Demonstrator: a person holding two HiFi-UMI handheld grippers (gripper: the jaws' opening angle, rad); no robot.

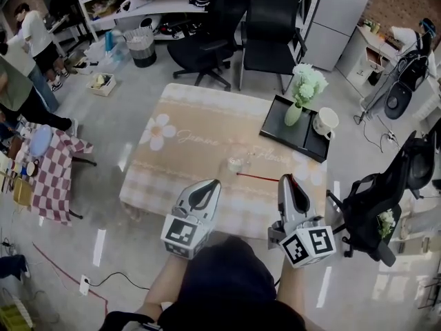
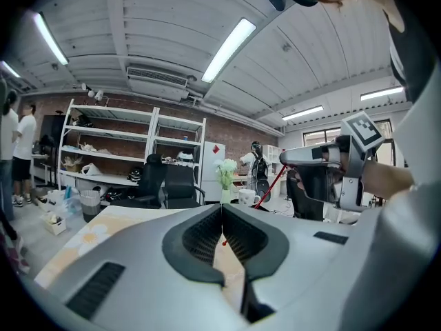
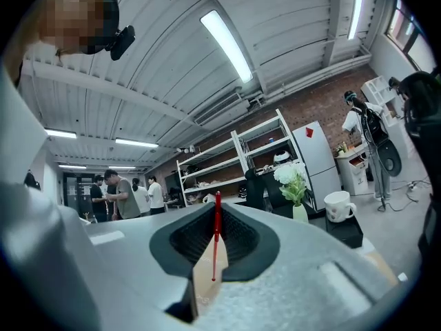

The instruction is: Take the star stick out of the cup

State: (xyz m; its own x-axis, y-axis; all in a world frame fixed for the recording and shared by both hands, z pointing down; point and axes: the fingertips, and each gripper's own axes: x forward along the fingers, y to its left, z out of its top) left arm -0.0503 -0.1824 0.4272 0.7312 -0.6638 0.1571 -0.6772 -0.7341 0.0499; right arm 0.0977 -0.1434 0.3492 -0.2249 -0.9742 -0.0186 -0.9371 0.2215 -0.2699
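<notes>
A thin red star stick (image 1: 258, 177) hangs level over the floral table (image 1: 200, 140), and my right gripper (image 1: 284, 178) is shut on its right end. Its free end points left and stops just short of a small clear cup (image 1: 235, 164) standing mid-table. In the right gripper view the stick (image 3: 216, 240) runs upright between the closed jaws. My left gripper (image 1: 212, 183) hovers at the table's near edge, left of the cup, shut and empty. The left gripper view shows the right gripper (image 2: 284, 158) with the stick (image 2: 272, 181) slanting down from it. No star end is visible.
A black tray (image 1: 279, 126) at the table's back right holds a vase of white flowers (image 1: 301, 92) and a white mug (image 1: 325, 123). Office chairs (image 1: 269, 29) stand beyond the table. A black chair with a bag (image 1: 375, 198) is close on the right. People stand at far left.
</notes>
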